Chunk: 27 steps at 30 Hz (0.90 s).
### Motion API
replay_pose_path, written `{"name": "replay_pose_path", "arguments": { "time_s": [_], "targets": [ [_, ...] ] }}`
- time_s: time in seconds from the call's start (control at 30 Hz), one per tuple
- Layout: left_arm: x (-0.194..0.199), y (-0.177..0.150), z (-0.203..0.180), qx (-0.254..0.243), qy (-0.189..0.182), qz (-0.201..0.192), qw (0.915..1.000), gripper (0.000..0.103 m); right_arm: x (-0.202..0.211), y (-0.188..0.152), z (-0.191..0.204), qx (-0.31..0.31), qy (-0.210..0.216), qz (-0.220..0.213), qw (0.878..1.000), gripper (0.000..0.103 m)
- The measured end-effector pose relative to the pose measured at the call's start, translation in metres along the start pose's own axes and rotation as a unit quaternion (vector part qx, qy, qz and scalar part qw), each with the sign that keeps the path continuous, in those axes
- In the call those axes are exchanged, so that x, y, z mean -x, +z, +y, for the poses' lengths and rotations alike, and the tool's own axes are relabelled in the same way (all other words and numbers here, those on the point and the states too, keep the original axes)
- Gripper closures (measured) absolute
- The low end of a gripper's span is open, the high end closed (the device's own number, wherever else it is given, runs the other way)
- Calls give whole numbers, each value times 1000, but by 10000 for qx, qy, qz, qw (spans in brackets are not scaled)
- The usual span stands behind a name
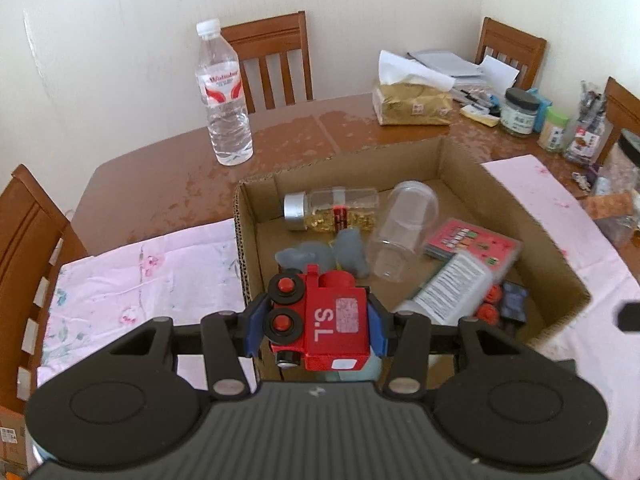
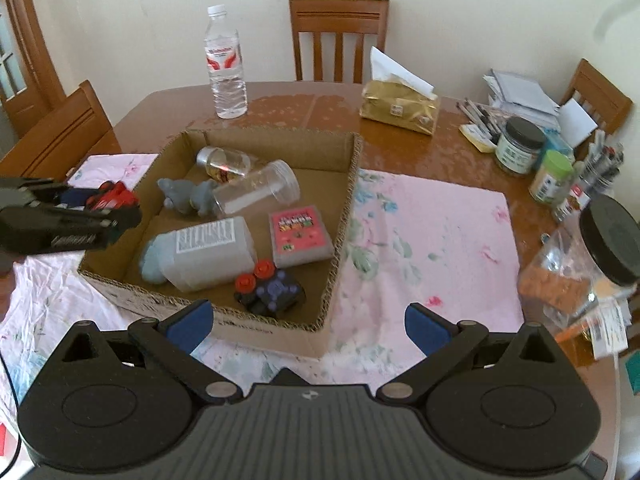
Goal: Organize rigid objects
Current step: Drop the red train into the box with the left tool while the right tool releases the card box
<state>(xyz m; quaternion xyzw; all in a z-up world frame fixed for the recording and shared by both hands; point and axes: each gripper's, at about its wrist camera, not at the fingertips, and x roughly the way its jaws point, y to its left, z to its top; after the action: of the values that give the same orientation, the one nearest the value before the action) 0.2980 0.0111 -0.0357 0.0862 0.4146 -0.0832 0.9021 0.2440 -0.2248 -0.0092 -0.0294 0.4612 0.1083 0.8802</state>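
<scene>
Red toy train (image 1: 320, 320) over box rim (image 1: 244, 248)

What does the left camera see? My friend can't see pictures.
The left gripper holds a red toy train over the near edge of a cardboard box. Inside lie a grey elephant toy, jars and a pink card pack.

Cardboard box (image 2: 340, 200) on cloth (image 2: 432, 240) on table (image 2: 400, 140). In box: spice jar (image 2: 222, 164) at back, elephant figure (image 2: 188, 196) before it, card pack (image 2: 301, 235) right. Water bottle (image 2: 225, 68) behind box.
</scene>
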Motion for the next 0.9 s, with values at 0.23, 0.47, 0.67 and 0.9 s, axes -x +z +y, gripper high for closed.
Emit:
{"name": "replay_pose_path", "arguments": {
  "time_s": [0.23,0.47,0.67,0.9],
  "targets": [
    [-36,4,4,-55,-38,340,9994,54,1,-12,-9,-221,-176,130,9995,0],
    [-53,5,3,-133,45,362,9992,51,5,-18,-13,-352,-263,149,9989,0],
    [-46,7,2,-56,-101,130,9998,19,-1,-23,-12,-336,-239,215,9989,0],
    [-7,3,-7,-253,250,-320,9989,4,-17,-40,-14,-232,-99,349,9991,0]
  ]
}}
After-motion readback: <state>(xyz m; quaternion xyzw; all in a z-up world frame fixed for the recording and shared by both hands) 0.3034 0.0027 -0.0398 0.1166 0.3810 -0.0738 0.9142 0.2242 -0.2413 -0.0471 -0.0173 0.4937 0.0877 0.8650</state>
